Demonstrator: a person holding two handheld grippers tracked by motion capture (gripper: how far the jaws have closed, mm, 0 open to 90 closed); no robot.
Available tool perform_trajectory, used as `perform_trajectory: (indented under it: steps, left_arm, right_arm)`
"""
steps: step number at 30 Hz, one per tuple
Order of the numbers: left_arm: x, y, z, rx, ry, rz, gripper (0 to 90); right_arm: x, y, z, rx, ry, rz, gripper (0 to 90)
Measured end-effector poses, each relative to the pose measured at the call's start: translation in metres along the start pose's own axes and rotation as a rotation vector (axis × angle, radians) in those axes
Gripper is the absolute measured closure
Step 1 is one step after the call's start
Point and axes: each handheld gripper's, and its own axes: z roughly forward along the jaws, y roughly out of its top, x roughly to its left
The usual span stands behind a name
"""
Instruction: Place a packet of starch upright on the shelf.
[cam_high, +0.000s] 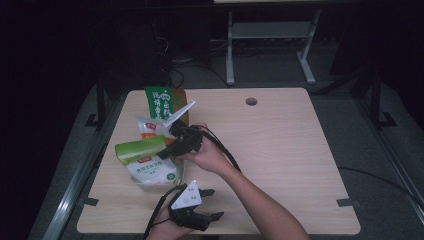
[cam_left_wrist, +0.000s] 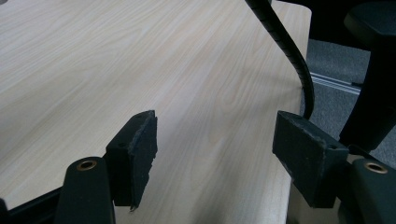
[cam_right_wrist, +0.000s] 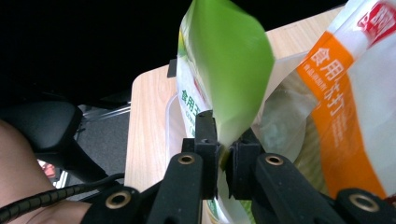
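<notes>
Nearest me, my left gripper (cam_high: 212, 204) hovers low over the table (cam_high: 280, 145) by its front edge, jaws spread wide with nothing between them. Farther out, my right gripper (cam_right_wrist: 223, 156) has its jaws pinched on the green packet (cam_right_wrist: 229, 70), held above the clear tub (cam_high: 150, 184), with the orange-and-white packet (cam_right_wrist: 348, 116) just beside it.

Pale wood-grain worktop (cam_left_wrist: 140, 60), smooth and matt. The green packet (cam_right_wrist: 229, 70) looks like glossy plastic film, the orange-striped bag (cam_right_wrist: 345, 107) too. Right claw (cam_right_wrist: 223, 158): matt black plastic, brass-coloured rivets; left claw (cam_left_wrist: 215, 154) pads are rough, chipped foam.
</notes>
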Motion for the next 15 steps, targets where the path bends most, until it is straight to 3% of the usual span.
perform_trajectory:
  steps: [7,12,15]
  left_arm:
    - [-0.001,-0.001,0.001,0.007,-0.002,-0.014,30.6]
    - [0.001,-0.001,0.001,0.005,0.0,-0.02,30.2]
    - [0.003,-0.001,-0.001,0.001,0.007,-0.027,29.7]
  right_arm:
    - [-0.003,-0.009,-0.004,0.009,-0.005,0.021,83.4]
    - [-0.003,-0.012,-0.008,0.003,-0.025,-0.007,75.1]
    - [-0.005,-0.014,-0.016,-0.009,-0.025,0.016,71.9]
